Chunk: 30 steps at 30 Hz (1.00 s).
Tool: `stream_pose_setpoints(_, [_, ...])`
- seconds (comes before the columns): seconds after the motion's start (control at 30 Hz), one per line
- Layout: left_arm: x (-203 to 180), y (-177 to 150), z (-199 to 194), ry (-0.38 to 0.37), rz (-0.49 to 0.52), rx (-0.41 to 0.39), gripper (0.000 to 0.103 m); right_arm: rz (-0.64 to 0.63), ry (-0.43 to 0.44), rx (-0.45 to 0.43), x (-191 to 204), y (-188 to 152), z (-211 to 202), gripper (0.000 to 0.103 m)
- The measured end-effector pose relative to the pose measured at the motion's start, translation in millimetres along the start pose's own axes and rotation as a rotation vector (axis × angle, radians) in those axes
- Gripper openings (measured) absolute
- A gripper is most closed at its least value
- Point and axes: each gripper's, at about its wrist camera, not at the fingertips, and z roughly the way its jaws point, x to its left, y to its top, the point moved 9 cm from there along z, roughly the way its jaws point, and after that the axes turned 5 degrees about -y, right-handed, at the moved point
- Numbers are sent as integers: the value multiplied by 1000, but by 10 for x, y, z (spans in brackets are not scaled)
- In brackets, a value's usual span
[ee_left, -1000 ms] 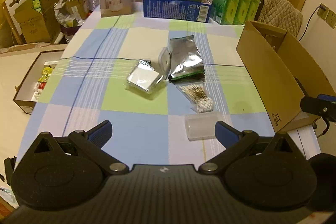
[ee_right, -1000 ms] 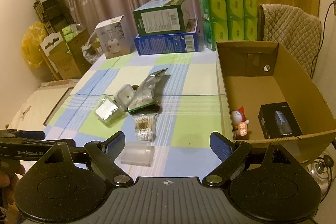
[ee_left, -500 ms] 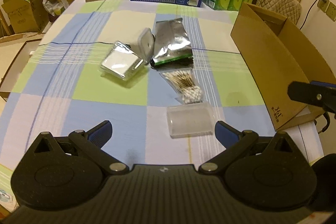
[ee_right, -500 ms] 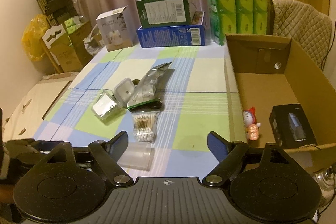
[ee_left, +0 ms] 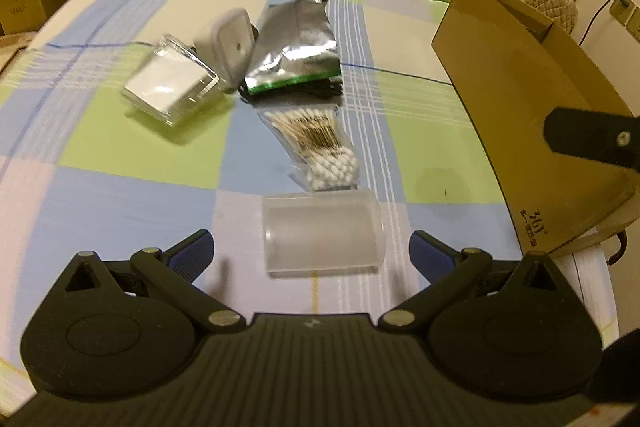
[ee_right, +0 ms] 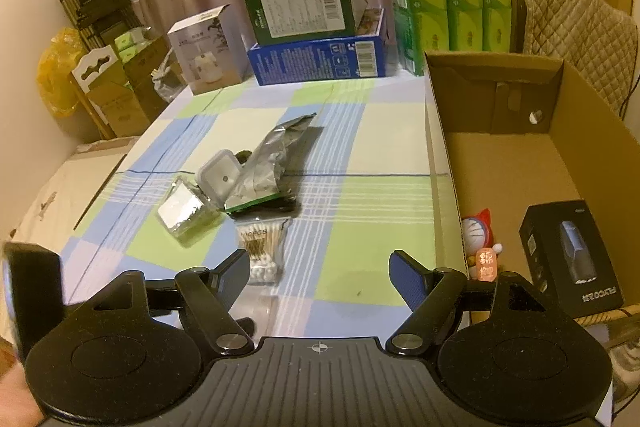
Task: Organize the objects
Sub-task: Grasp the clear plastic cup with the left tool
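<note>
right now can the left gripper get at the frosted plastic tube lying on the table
Probably yes: the left gripper is open, the frosted plastic tube lies on its side between its fingertips, and nothing sits between them.

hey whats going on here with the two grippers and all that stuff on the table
A person is tidying loose items off a checked tablecloth into an open cardboard box. The left gripper is open and lined up on a frosted clear plastic cylinder lying on its side, not yet gripped. The right gripper hangs open and empty near the box, which already holds a small black product box and a little cat figurine.
</note>
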Motion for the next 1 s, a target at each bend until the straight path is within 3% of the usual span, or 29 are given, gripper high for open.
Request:
stream_pose_setpoints(0.17, [-1, -11, 184, 2, 2, 14, 101, -3, -4, -9, -15, 48, 31, 75])
stream_pose_setpoints(0.37, [39, 1, 255, 19, 37, 34, 72, -4, -4, 1, 18, 76, 122, 75])
stream_pose_setpoints(0.43, [90, 18, 212, 34, 49, 38, 69, -10, 0, 7, 52, 75, 160, 75])
stream_pose_setpoints(0.73, [540, 339, -159, 77, 33, 3, 68, -57, 29, 48, 332, 22, 445, 75])
stream_pose_setpoints(1.0, [1037, 531, -303, 117, 19, -16, 68, -110, 52, 107, 596, -108, 986, 75])
